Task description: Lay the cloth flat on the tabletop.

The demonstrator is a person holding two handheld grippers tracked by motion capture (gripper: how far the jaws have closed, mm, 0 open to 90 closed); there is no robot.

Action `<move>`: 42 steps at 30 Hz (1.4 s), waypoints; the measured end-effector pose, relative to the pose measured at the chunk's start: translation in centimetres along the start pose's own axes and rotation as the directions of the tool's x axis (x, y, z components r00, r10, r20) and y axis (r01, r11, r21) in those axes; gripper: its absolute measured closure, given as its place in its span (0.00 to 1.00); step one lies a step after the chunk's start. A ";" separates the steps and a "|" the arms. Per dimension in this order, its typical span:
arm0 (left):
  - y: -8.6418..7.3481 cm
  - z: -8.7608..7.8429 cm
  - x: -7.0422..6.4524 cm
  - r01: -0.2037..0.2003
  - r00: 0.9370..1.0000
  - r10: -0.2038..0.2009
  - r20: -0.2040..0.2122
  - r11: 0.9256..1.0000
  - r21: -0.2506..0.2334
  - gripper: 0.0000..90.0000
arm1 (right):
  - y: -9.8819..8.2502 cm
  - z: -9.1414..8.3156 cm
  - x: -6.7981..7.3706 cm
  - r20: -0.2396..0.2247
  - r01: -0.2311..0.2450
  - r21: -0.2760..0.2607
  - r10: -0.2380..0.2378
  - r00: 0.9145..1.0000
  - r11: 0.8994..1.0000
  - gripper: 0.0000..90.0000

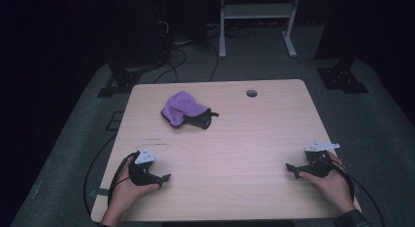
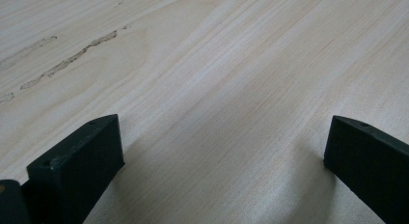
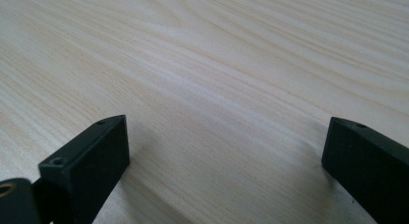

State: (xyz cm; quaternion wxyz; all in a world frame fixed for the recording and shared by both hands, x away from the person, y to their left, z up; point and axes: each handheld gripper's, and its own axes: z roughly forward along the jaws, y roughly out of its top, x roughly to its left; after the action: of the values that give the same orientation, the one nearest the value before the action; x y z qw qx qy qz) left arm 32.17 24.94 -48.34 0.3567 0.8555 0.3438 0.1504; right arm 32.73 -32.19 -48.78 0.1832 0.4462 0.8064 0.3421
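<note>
We are looking down on a pale wooden table (image 1: 235, 139) where a purple cloth (image 1: 180, 105) is lying toward the far left of the middle, well apart from both tools. It is bunched into a soft, rumpled heap rather than spread flat, its folds catching a lighter violet on top. A black piece (image 1: 201, 120) is sticking out from under its right edge, touching it; what that piece is we cannot tell.

The left gripper (image 1: 165, 178) is resting at the near left of the table in a hand, its jaws standing wide apart with bare wood grain between them in the left gripper view (image 2: 224, 156). The right gripper (image 1: 290, 168) is sitting at the near right, likewise spread wide and holding nothing (image 3: 226, 151). Both are pointing inward toward each other.
</note>
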 end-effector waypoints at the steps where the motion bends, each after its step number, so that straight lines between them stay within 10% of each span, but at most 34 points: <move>1: 0.0 0.0 0.0 0.002 1.000 -0.002 0.001 1.000 -0.001 0.00 | 0.0 0.0 0.0 0.000 0.000 0.000 0.000 1.000 1.000 0.02; 16: 0.6 -0.6 0.5 0.053 0.999 -0.053 -0.007 0.998 -0.044 0.43 | 0.0 0.0 0.0 -0.002 0.003 -0.001 -0.003 1.000 1.000 0.02; 42: 7.5 0.5 3.0 0.064 0.998 -0.063 0.011 0.974 -0.218 0.51 | 0.2 0.2 0.0 -0.009 0.009 0.000 -0.009 1.000 1.000 0.02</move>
State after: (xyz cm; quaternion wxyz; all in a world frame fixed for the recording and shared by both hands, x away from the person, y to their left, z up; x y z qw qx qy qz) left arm 38.23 22.92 -43.30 0.4538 0.8000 0.3517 0.1740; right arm 32.94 -32.09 -48.78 0.1812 0.4411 0.8093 0.3430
